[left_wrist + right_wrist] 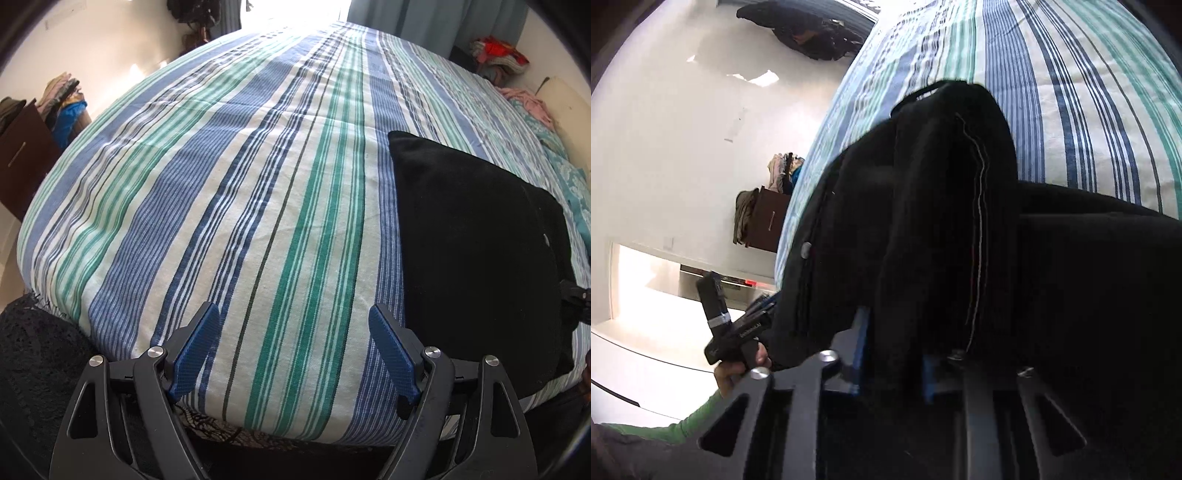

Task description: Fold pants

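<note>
The black pants [476, 240] lie folded flat on the right part of the striped bed sheet [258, 184] in the left wrist view. My left gripper [293, 347] is open and empty, low over the near edge of the bed, left of the pants. In the right wrist view my right gripper [892, 354] is shut on a thick bunch of the black pants [934, 221], lifted and draped over the fingers, which are mostly hidden. The left gripper also shows there [738, 328], held by a hand in a green sleeve.
A dark wooden drawer unit [22, 155] with piled clothes stands left of the bed. More clothes [498, 55] and a pillow [565, 107] lie at the far right. A black lace cloth [37, 343] hangs by the bed's near left corner.
</note>
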A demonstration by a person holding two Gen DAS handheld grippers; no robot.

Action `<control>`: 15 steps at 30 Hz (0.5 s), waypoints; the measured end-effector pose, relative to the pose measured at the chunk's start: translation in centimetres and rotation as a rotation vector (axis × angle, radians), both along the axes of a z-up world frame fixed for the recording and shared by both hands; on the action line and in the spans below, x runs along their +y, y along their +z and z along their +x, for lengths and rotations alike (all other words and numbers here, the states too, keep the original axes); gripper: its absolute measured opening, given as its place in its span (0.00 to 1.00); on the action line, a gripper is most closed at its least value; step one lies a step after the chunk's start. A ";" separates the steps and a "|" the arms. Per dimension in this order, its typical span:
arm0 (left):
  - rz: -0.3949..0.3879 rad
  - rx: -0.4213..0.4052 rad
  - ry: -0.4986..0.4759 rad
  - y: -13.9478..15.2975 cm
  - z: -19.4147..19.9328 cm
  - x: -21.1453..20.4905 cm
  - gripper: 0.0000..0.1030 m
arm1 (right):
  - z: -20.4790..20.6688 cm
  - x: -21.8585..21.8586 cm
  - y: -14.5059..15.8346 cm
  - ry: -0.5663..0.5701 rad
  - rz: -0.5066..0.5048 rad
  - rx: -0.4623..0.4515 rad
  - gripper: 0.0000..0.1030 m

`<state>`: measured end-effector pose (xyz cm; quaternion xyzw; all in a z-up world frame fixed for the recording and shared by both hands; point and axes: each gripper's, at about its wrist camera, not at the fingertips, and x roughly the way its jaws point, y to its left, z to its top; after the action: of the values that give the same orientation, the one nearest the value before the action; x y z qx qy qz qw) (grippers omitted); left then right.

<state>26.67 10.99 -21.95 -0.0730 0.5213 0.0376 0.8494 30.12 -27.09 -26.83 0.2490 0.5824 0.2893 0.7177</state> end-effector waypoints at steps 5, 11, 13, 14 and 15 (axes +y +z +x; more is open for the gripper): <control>-0.032 -0.023 0.029 0.7 -0.1 1.0 0.82 | -1.4 -1.5 5.5 -0.045 0.048 -0.131 0.17; -0.023 -0.062 -0.012 1.8 -0.4 -0.1 0.82 | -3.7 -4.8 9.9 -0.075 0.032 -0.202 0.16; -0.003 -0.081 -0.040 2.3 -0.6 -0.8 0.82 | -4.9 -6.9 10.3 -0.102 0.027 -0.209 0.16; 0.005 -0.090 -0.054 2.6 -0.7 -1.2 0.82 | -5.5 -8.2 10.3 -0.126 0.027 -0.207 0.16; 0.013 -0.099 -0.068 2.8 -0.8 -1.7 0.82 | -6.2 -9.5 10.0 -0.153 0.029 -0.200 0.16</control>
<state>25.83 9.32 -19.15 -0.0515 0.4804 0.0082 0.8755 23.92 -36.54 -16.83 0.2729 0.4830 0.2654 0.7885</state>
